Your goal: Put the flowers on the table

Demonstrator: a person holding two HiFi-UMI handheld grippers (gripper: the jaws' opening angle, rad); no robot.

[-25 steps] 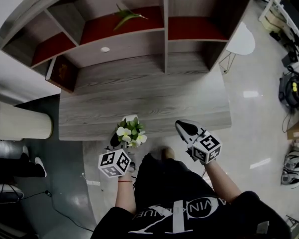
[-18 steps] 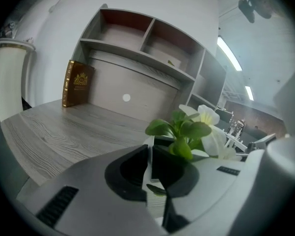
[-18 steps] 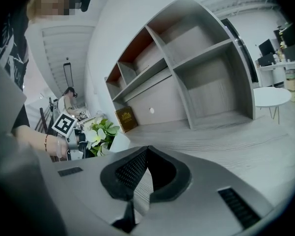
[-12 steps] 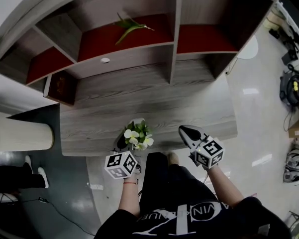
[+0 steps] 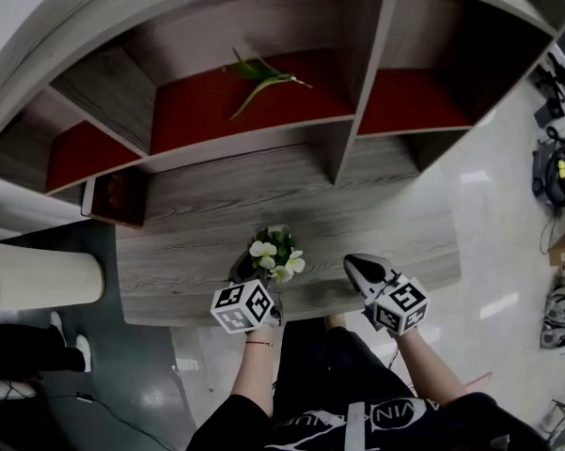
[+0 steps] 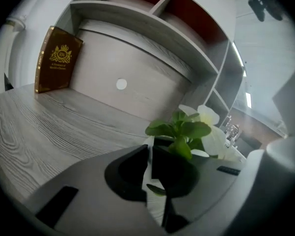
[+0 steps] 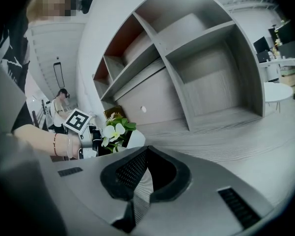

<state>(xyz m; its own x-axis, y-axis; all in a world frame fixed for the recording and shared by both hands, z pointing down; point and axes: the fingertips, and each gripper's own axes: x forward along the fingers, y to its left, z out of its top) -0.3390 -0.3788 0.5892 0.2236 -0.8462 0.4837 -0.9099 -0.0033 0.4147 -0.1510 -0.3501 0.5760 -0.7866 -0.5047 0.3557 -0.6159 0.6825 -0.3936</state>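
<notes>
Head view: left gripper (image 5: 254,272) pinches the flowers (image 5: 275,255) by their pot at the table (image 5: 188,252) edge. Right gripper (image 5: 355,265) hovers nearby, jaws pressed together, empty.

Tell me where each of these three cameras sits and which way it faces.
Head view: on the person's head, looking steeply down at the table, shelves, left gripper and right gripper; both forearms show.
Left gripper view: on the left gripper, looking along jaws shut on the flowers, toward a book.
Right gripper view: on the right gripper, jaws together and empty, facing across the table; the person's left wrist shows.
Shared: both gripper views show the flowers.
</notes>
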